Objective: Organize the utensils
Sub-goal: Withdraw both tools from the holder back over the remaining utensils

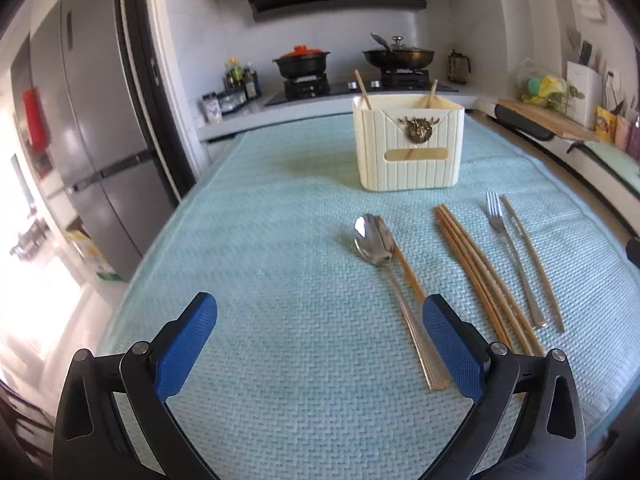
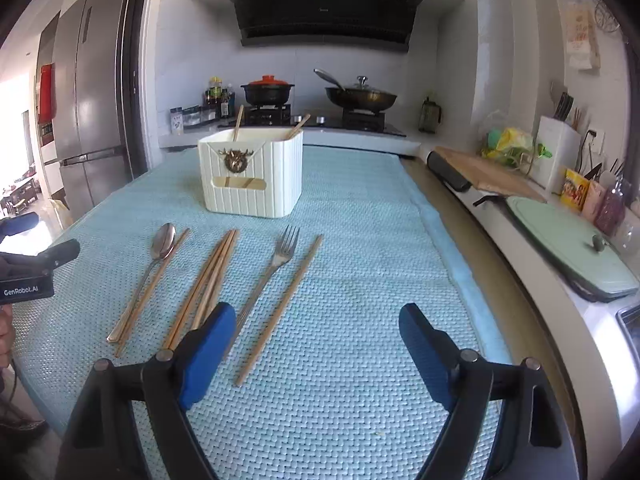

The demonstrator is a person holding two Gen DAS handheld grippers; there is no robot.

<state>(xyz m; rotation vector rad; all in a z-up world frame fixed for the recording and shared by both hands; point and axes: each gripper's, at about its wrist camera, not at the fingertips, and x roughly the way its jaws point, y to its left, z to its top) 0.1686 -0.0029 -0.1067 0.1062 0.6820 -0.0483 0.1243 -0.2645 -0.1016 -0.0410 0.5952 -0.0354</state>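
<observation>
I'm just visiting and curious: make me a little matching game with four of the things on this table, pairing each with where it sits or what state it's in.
Things:
1. spoon
2. fork
3. utensil holder
4. right gripper

Places or states:
A. stands upright at the far end of the mat
B. open, holding nothing
C. lies furthest left in the row
D. lies between the chopstick bundle and a single chopstick

Pairs: 1-C, 2-D, 3-A, 4-B

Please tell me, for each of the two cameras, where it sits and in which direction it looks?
Left wrist: on the left gripper, facing the mat, spoon and holder; its open blue fingers show.
Right wrist: on the right gripper, facing the fork and chopsticks; its open fingers and the left gripper show.
Shared: holder, utensils, stove.
</observation>
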